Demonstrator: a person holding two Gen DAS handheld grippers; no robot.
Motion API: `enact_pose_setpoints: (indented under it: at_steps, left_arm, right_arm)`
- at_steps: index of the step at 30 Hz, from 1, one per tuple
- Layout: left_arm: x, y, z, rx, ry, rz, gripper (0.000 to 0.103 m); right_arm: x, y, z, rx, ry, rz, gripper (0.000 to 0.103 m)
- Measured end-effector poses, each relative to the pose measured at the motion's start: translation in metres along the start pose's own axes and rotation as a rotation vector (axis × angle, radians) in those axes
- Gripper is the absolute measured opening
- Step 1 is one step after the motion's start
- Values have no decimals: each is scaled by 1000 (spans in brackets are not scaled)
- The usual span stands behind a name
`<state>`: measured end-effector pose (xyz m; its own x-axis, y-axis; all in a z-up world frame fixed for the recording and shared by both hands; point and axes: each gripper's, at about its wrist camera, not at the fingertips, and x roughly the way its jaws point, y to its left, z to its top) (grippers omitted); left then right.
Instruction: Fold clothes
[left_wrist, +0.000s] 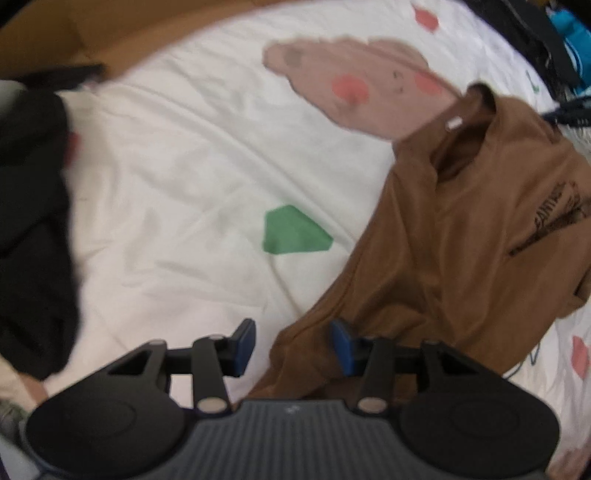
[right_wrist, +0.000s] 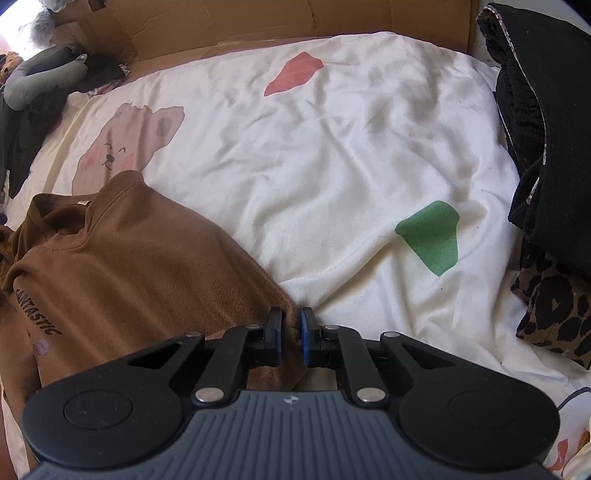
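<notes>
Right wrist view: the right gripper (right_wrist: 291, 334) pinches the brown shirt's (right_wrist: 122, 258) edge on the white bedsheet (right_wrist: 332, 166). The left gripper (left_wrist: 293, 345) hangs half-open over the shirt's corner, gripping nothing. Black clothes (right_wrist: 535, 110) lie beyond.

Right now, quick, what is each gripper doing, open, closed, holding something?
Left gripper: open, brown shirt edge between the pads, not pinched.
Right gripper: closed on a fold of the brown shirt.
</notes>
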<state>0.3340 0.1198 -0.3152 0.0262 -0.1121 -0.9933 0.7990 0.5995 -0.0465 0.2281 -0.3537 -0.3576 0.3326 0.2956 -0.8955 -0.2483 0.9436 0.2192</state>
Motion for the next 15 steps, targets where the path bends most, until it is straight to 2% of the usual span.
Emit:
enact_pose_setpoints:
  at_steps: [5, 7, 8, 12, 15]
  left_arm:
    - [27, 7, 12, 37, 136, -76, 49]
    - [28, 8, 14, 42, 157, -99, 41]
    - [27, 7, 15, 45, 164, -109, 33]
    - [21, -1, 9, 86, 189, -88, 28]
    - [12, -5, 5, 94, 175, -47, 28]
  right_arm:
    - [0, 3, -2, 7, -2, 3, 9]
    - [0, 2, -2, 7, -1, 9, 9]
    - [0, 1, -1, 7, 0, 11, 9]
    - [1, 3, -1, -7, -2, 6, 8]
    - [-1, 5, -1, -16, -9, -4, 6]
